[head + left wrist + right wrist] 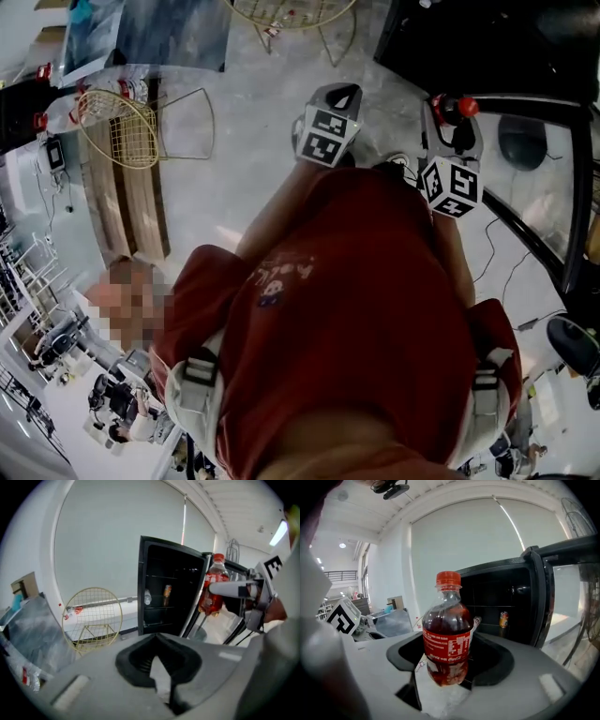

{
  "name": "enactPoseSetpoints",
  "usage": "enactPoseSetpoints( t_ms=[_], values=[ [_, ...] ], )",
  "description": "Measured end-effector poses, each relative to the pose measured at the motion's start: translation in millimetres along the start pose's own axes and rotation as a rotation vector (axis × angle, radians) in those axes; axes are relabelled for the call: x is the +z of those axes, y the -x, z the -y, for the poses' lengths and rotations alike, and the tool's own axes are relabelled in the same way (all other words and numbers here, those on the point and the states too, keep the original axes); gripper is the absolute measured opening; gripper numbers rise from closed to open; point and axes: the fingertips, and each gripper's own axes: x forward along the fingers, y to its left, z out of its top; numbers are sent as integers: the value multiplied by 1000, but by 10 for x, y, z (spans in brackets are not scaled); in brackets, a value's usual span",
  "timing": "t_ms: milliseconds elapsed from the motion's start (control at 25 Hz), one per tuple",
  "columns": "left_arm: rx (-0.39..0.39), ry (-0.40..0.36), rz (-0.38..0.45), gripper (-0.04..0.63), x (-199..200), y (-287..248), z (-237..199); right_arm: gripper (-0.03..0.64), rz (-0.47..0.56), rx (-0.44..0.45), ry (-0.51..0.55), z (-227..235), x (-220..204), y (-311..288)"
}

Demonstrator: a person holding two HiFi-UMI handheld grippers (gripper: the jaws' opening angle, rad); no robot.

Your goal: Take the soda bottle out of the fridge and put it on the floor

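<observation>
A soda bottle (447, 634) with a red cap, a red label and dark drink stands upright between the white pads of my right gripper (450, 667), which is shut on it. In the head view only the bottle's cap (468, 106) shows above the right gripper (452, 131), near the dark fridge (487, 47). From the left gripper view the bottle (213, 590) hangs in front of the open black fridge (168, 592). My left gripper (161, 677) is shut with nothing in it and sits to the left of the right one, its tip (342, 94) over bare floor.
A can (503, 619) and a small bottle (147, 597) remain on the fridge shelves. The glass fridge door (562, 187) stands open at the right. A gold wire chair (117, 127) and wooden boards (131, 197) are at the left. Cables (511, 272) trail across the floor.
</observation>
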Motion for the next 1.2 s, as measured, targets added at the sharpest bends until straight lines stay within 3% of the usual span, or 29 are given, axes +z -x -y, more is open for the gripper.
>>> enactPoseSetpoints(
  t_ms=[280, 560, 840, 1200],
  values=[
    [88, 45, 17, 0, -101, 252, -351, 302, 3, 52, 27, -224, 76, -136],
    [123, 105, 1, 0, -264, 362, -379, 302, -31, 109, 25, -384, 17, -204],
    [168, 136, -1, 0, -511, 318, -48, 302, -49, 157, 49, -276, -227, -59],
    [260, 197, -8, 0, -880, 173, 575, 304, -116, 255, 75, 84, -867, 121]
  ],
)
